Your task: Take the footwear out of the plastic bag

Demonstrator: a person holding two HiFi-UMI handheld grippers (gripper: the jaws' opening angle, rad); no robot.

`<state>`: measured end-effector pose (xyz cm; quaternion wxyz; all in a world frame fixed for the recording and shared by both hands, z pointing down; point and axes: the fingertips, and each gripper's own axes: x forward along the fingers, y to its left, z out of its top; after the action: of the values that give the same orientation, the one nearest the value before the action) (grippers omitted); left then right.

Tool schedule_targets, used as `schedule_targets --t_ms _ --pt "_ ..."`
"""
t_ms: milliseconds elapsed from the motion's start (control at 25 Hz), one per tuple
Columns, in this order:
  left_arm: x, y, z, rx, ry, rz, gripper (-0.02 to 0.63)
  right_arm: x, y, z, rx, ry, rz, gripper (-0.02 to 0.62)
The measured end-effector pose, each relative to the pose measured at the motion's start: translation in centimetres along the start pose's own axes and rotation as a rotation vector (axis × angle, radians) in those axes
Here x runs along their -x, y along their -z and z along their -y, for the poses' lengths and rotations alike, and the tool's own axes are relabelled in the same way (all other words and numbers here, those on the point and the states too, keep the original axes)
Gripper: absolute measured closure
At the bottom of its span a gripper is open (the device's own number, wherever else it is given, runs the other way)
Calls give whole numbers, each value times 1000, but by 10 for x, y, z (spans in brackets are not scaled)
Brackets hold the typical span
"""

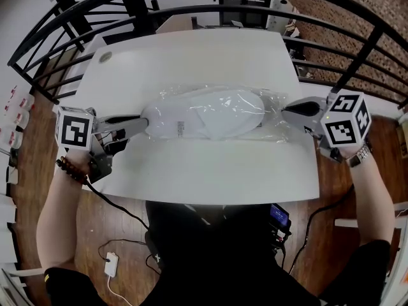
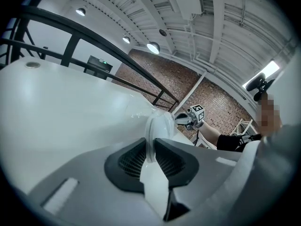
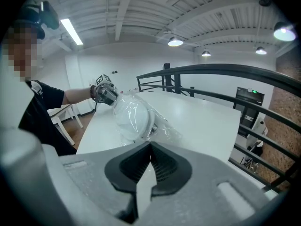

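Left tongs clamped on footwear heel, right tongs shut on plastic bag

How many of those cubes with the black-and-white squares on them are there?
2. One cube rides on the left gripper at the plastic bag's left end; the other cube is on the right gripper at its right end. None seems hidden.

A white rounded shoe is lying inside a clear plastic bag on the white rectangular worktop, between the left gripper and right gripper; a black metal railing is standing behind.
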<state>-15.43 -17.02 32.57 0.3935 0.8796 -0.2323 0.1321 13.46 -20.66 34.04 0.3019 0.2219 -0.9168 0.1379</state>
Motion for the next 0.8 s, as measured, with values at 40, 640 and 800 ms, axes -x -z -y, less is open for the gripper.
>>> schedule_targets --t_ms 40,640,800 --pt "2 0 0 5 4 6 526 0 0 0 -3 4 1 603" --pt "2 -11 -1 50 -11 85 528 31 17 46 -43 89 14 603" --pt "16 -12 -5 62 -19 106 529 33 15 46 -66 120 12 603"
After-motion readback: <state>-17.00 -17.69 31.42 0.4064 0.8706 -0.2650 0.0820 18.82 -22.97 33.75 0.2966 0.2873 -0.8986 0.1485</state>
